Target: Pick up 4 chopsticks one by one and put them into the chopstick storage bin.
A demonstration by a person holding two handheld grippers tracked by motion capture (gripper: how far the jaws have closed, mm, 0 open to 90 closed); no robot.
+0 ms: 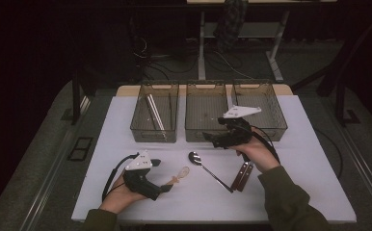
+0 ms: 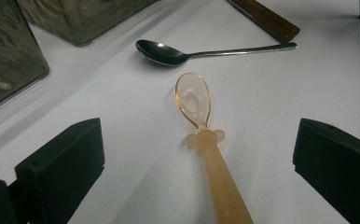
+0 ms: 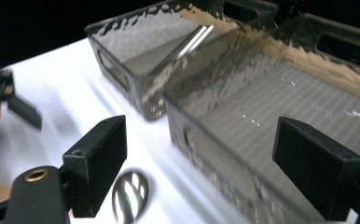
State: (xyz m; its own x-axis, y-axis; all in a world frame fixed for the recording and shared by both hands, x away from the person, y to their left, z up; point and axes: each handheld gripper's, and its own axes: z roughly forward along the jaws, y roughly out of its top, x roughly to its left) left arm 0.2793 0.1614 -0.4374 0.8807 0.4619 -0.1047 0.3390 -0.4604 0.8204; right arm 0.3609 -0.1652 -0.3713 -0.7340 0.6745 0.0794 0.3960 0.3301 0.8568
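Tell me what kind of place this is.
Probably a lab or recording room, not a kitchen: a white table with three bins and spoons, cables on the floor, and desk legs behind.

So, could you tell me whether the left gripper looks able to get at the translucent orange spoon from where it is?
Probably yes: the left gripper has open jaws either side of the orange spoon, with nothing between.

Translucent orange plastic spoon (image 2: 205,154) lies flat on the white table, bowl up and pointing toward the steel spoon (image 2: 169,52) just beyond it, which also lies flat, handle angled away.
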